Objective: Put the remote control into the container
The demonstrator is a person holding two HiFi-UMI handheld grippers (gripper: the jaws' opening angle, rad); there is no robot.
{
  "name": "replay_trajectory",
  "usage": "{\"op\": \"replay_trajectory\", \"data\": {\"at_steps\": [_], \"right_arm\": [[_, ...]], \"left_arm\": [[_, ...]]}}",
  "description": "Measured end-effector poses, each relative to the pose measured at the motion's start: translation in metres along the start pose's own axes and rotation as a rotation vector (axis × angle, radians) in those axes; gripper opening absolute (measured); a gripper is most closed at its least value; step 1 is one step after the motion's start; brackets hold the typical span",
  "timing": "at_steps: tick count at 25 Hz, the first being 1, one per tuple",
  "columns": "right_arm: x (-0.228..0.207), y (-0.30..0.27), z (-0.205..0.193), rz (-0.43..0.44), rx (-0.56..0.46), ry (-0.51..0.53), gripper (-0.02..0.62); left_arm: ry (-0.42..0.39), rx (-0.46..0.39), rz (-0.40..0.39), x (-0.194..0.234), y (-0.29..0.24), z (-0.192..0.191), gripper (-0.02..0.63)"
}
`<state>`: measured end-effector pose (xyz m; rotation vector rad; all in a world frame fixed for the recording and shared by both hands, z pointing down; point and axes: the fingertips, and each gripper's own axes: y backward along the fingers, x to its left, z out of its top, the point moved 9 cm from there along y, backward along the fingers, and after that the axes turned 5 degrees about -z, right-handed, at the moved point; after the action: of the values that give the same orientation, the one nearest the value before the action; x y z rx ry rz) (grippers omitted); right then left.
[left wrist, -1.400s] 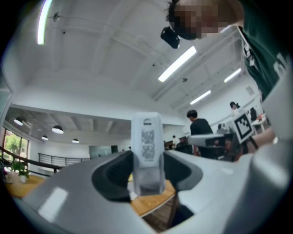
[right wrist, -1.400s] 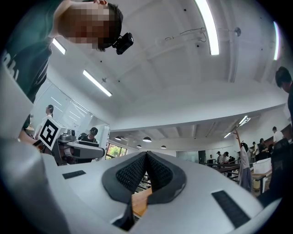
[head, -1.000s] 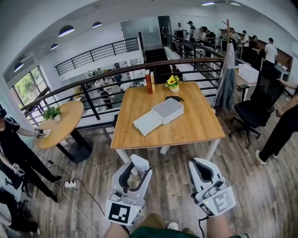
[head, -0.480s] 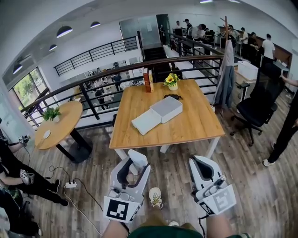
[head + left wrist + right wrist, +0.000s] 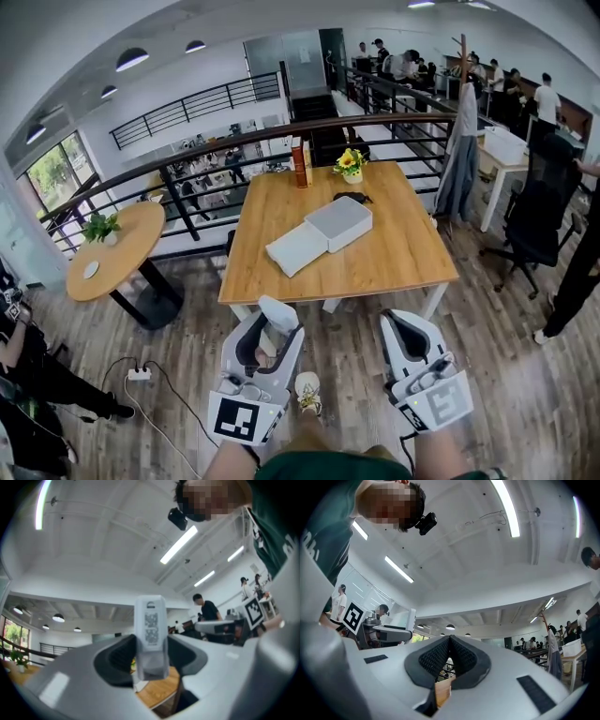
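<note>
Both grippers sit slightly nearer the table (image 5: 398, 258) vs 1 s ago, i.e. approach underway: left gripper (image 5: 272, 330) pinches the remote control (image 5: 279, 316) short of table's near edge, right gripper (image 5: 399, 324) jaws pressed together & empty, container (image 5: 338, 223) at table centre.

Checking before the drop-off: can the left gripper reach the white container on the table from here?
Probably not. The left gripper, shut on the remote, hangs over the floor short of the table, and the container sits mid-table. Nothing blocks the path; a step closer should do.
</note>
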<state>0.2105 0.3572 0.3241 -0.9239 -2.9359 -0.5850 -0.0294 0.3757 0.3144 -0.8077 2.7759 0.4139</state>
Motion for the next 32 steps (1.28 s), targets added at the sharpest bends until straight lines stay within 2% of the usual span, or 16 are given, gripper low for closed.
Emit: {"op": "replay_trajectory", "data": {"at_steps": [17, 23, 32], "right_arm": [[-0.03, -0.093, -0.04, -0.047, 0.0, 0.049, 0.018], [-0.044, -0.126, -0.052, -0.09, 0.01, 0.133, 0.017], [-0.056, -0.162, -0.077, -0.111, 0.039, 0.126, 0.017]], "left_arm": [[0.049, -0.003, -0.018, 0.074, -0.07, -0.051, 0.213], [0.063, 0.003, -0.037, 0.099, -0.097, -0.066, 0.213], [0.086, -0.001, -0.055, 0.13, -0.128, -0.09, 0.213]]}}
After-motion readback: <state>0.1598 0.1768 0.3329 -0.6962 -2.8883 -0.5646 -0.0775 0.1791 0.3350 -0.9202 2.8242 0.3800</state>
